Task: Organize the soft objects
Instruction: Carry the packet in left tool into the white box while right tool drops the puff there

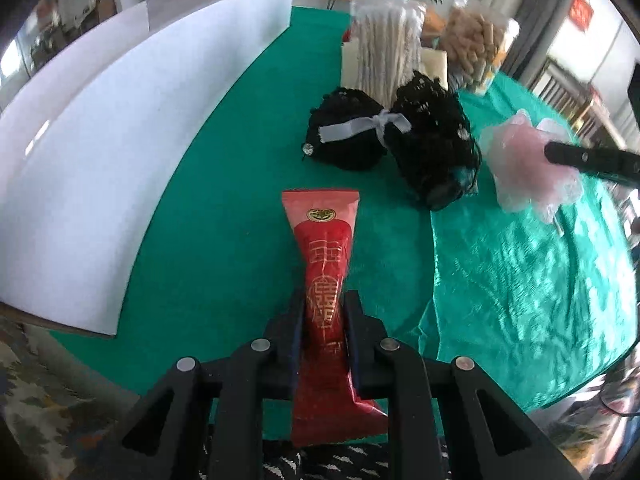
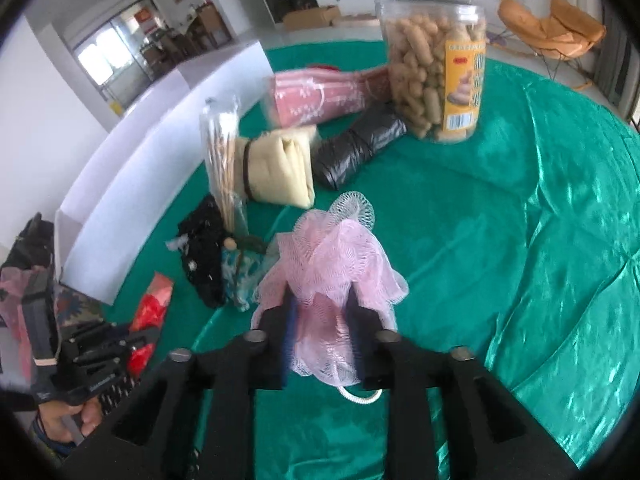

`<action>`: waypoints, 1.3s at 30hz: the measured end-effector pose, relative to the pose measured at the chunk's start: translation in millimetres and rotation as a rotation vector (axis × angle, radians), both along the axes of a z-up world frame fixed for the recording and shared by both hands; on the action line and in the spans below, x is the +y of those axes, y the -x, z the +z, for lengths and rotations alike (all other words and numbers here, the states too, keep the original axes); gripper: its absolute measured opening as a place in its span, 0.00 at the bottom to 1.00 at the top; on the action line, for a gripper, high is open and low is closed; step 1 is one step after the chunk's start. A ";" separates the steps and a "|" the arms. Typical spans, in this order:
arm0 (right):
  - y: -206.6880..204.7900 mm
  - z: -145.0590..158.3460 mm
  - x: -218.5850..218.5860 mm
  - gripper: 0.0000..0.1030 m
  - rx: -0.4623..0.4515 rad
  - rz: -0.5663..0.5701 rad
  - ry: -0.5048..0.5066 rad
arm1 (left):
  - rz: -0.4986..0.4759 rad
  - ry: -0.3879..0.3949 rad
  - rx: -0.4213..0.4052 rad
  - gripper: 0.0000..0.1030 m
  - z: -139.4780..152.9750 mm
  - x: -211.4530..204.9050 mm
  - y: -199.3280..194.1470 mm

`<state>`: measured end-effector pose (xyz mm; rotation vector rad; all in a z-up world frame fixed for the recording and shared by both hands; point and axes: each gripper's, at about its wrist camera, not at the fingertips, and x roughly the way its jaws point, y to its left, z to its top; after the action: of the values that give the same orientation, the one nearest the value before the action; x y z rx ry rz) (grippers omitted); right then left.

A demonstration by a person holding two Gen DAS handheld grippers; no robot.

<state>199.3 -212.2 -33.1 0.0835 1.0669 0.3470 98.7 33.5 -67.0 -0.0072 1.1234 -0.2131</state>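
Note:
My left gripper (image 1: 325,300) is shut on a long red packet with gold characters (image 1: 326,248), pinching it at the middle; its far end points away over the green felt. My right gripper (image 2: 322,296) is shut on a pink mesh bath puff (image 2: 336,256), whose white cord hangs below the fingers. In the left wrist view the same puff (image 1: 520,160) hangs off a black finger (image 1: 584,158) above the shiny green cloth. Two black lace bundles, one tied with a grey ribbon (image 1: 360,132) and one netted (image 1: 432,140), lie between the two grippers.
A white open box (image 1: 120,140) runs along the left side of the table. At the back stand a clear jar of snacks (image 2: 436,72), a bag of sticks (image 2: 224,152), a cream folded cloth (image 2: 280,168), a black roll (image 2: 360,148) and a pink packet (image 2: 316,96).

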 end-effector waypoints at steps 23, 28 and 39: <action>23.9 73.9 2.5 0.23 -0.135 0.069 0.060 | 0.111 0.369 -0.198 0.13 85.0 49.9 7.3; 4.6 131.5 85.9 0.23 -0.229 0.187 -0.067 | 0.219 0.311 -0.318 0.13 149.1 114.1 -15.3; -28.9 132.1 267.1 0.71 -0.175 0.401 -0.218 | 0.459 0.039 -0.167 0.22 135.1 208.7 -68.1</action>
<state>228.2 55.0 99.0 0.0319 0.8656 0.8189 166.9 242.3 68.1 -0.2748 0.9236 0.1721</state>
